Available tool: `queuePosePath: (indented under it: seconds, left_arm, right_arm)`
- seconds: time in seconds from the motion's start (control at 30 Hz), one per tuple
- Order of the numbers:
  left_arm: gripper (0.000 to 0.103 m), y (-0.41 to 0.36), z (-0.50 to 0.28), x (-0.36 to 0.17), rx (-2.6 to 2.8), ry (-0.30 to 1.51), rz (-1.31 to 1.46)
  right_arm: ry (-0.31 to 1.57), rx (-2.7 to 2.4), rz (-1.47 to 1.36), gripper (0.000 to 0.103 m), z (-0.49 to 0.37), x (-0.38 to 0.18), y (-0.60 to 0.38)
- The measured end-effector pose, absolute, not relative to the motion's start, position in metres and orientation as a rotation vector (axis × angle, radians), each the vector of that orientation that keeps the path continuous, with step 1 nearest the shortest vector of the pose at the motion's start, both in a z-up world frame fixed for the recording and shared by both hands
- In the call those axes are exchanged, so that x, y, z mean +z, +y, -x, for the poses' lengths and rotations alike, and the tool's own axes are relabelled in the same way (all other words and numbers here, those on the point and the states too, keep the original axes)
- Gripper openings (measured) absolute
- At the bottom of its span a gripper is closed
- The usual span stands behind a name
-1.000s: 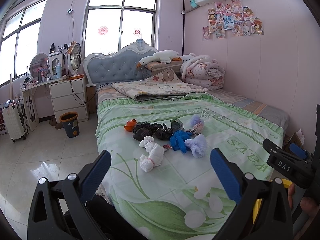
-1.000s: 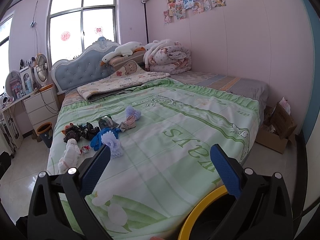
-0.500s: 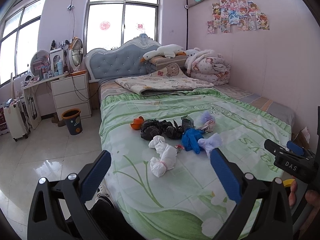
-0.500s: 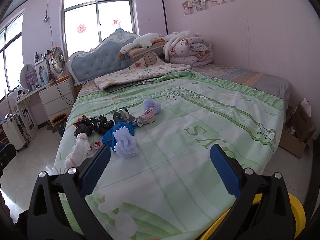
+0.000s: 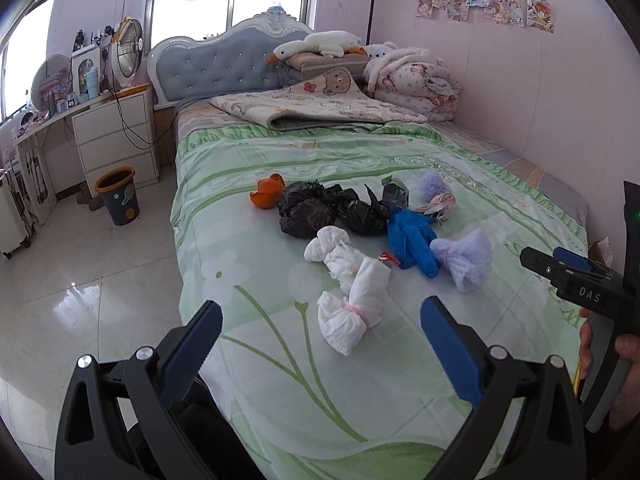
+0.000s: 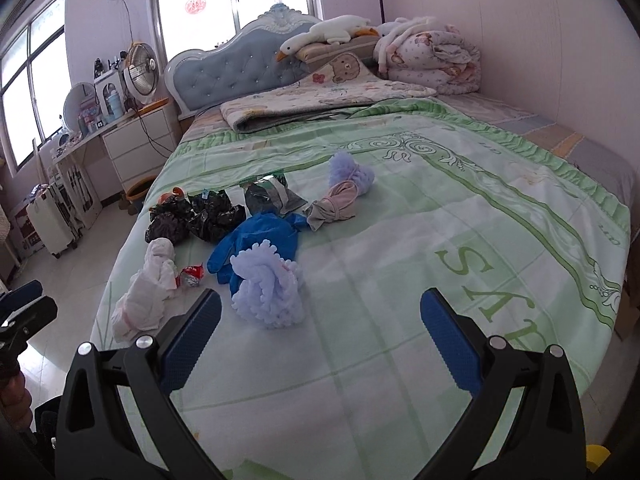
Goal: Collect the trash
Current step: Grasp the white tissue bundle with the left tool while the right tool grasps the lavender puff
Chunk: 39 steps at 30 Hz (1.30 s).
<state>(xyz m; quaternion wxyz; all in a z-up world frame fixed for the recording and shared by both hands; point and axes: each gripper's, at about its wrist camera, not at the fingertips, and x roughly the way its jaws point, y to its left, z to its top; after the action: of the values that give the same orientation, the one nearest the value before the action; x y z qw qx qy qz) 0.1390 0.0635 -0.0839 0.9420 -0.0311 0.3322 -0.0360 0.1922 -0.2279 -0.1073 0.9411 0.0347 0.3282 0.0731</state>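
Trash lies in a cluster on the green bedspread (image 5: 280,360): a white tied bundle (image 5: 352,284), black bags (image 5: 320,210), an orange peel (image 5: 267,191), a blue glove (image 5: 412,238), a lilac foam net (image 5: 464,258) and a small red wrapper (image 5: 389,258). My left gripper (image 5: 320,344) is open and empty, just short of the white bundle. My right gripper (image 6: 320,332) is open and empty, close to the lilac net (image 6: 266,286), with the blue glove (image 6: 256,240) and white bundle (image 6: 148,288) behind and to its left.
A small dark waste bin (image 5: 118,196) stands on the tiled floor left of the bed, by a white dresser (image 5: 116,136). A folded quilt (image 5: 312,108) and pillows lie at the headboard. A yellow rim (image 6: 598,456) shows at the right wrist view's lower right. A suitcase (image 6: 52,220) stands by the desk.
Both grippers have moved forward over the bed toward the trash cluster, which now looks larger. The yellow rim has slid almost out of the right wrist view. Both stay open.
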Motion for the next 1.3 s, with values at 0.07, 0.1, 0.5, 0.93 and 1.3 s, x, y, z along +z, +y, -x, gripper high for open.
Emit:
queuePosePath:
  seconds: [0.07,0.1,0.5,0.93,1.3]
  left_arm:
    - [0.096,0.064,-0.145,-0.091,-0.083,0.696,0.045]
    - [0.096,0.064,-0.149,-0.094,-0.086,0.707,0.035]
    - [0.096,0.062,-0.197,-0.122,-0.158,0.773,0.049]
    - [0.082,0.051,-0.221,-0.140,-0.239,0.772,0.100]
    - [0.037,0.041,-0.220,-0.160,-0.299,0.798,0.113]
  right_arm:
    - [0.676,0.172,-0.053,0.096,-0.199,-0.110,-0.223]
    - [0.681,0.178,-0.047,0.096,-0.203,-0.112,-0.220]
    - [0.743,0.277,-0.072,0.096,-0.249,-0.132,-0.202]
    - [0.795,0.260,-0.103,0.095,-0.276,-0.153,-0.198]
    - [0.816,0.253,-0.090,0.057,-0.282,-0.161,-0.195]
